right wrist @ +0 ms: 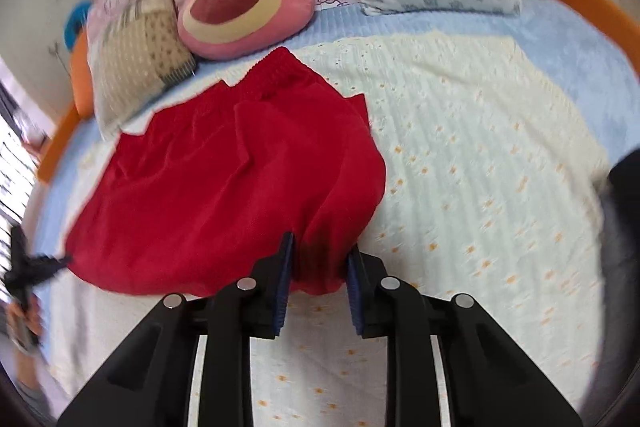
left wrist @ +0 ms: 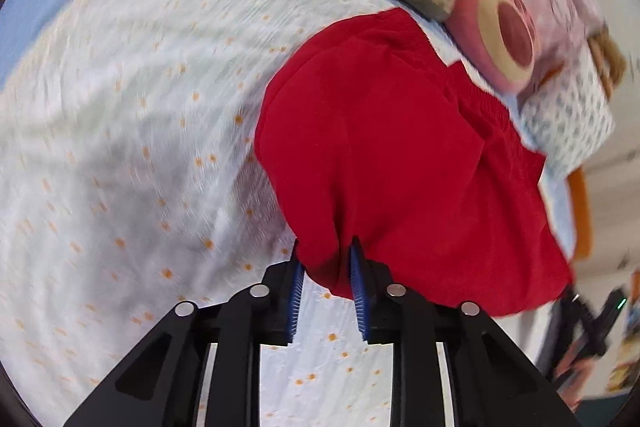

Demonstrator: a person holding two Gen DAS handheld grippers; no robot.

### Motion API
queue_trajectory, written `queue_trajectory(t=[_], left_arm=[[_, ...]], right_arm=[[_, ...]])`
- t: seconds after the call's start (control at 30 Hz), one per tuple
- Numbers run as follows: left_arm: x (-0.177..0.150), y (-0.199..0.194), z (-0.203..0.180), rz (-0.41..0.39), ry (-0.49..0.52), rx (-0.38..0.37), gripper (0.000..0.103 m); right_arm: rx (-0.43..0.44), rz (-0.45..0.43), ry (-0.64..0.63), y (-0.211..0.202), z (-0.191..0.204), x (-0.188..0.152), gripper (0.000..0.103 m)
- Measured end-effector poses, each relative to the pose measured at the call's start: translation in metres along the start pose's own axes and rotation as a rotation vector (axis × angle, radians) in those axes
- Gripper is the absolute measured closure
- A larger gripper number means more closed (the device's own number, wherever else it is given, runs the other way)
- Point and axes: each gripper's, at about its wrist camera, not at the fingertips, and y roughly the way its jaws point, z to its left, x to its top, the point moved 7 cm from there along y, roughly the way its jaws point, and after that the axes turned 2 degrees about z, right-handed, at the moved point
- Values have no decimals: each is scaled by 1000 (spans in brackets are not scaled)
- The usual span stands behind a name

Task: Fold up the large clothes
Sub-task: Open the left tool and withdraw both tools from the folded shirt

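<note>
Both hand-held grippers, left gripper point(left wrist: 326, 291) and right gripper point(right wrist: 318, 287), pinch a bunched near hem of the soft red fabric garment point(left wrist: 392, 163), jaws narrowed on cloth, its elastic waistband lying ahead on the white daisy-print bedspread point(left wrist: 132, 131). Each tool tilts steeply downward. Folding well likely means raising both corners evenly, keeping the hem taut, then carrying it toward the waistband near the pink plush bear cushion point(right wrist: 244, 15).

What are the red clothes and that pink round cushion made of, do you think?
The red garment looks like a soft matte knit, perhaps cotton jersey: it drapes in loose folds and has a gathered, ribbed waistband. The pink cushion looks like plush fabric over stuffing: rounded, puffy shape, faintly fuzzy surface. Neither fibre can be told for sure.
</note>
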Motion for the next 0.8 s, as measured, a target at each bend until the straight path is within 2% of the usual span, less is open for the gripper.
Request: queue_trajectory(t=[0.03,0.07,0.13,0.27,0.37,0.4,0.43,0.47,0.5,0.53,0.57,0.6,0.67,0.77,0.8], left_arm=[[2,-1,-2,7,30,29,80],[3,-3,-2,8,67,92,82],[2,-2,9,13,80,162,90],[-7,11,31,45,21,103,90],[-13,18,31,35,51,132,88],[-14,17,31,32,56,148,82],[-15,14,31,23,52,154,67],[-15,8,31,11,44,152,59],[-16,-2,31,-16,32,141,49],[-19,-13,31,-49,18,130,44],[-21,-19,29,-67,8,120,41],[-27,-28,27,-88,-11,74,33],[-37,-32,18,-89,-31,-26,26],[-45,-17,3,-48,-98,-200,25],[-45,-13,3,-49,-116,-231,25]], right_arm=[[-26,8,-32,0,3,0,79],[-57,18,-71,1,5,-1,79],[-87,43,-70,10,-3,-9,81],[-54,56,-1,30,-22,-29,81],[-94,38,-14,27,-19,-30,76],[-139,33,-26,22,-18,-29,65],[-206,15,-53,14,-16,-26,61],[-279,-15,-88,5,-12,-22,58],[-371,-60,-140,-7,-6,-18,56],[-427,-95,-181,-16,0,-16,53],[-486,-154,-228,-31,11,-13,45],[-507,-207,-256,-42,23,-11,37],[-493,-267,-299,-56,49,-8,35],[-442,-295,-359,-60,91,-9,35],[-418,-296,-374,-60,104,-10,35]])
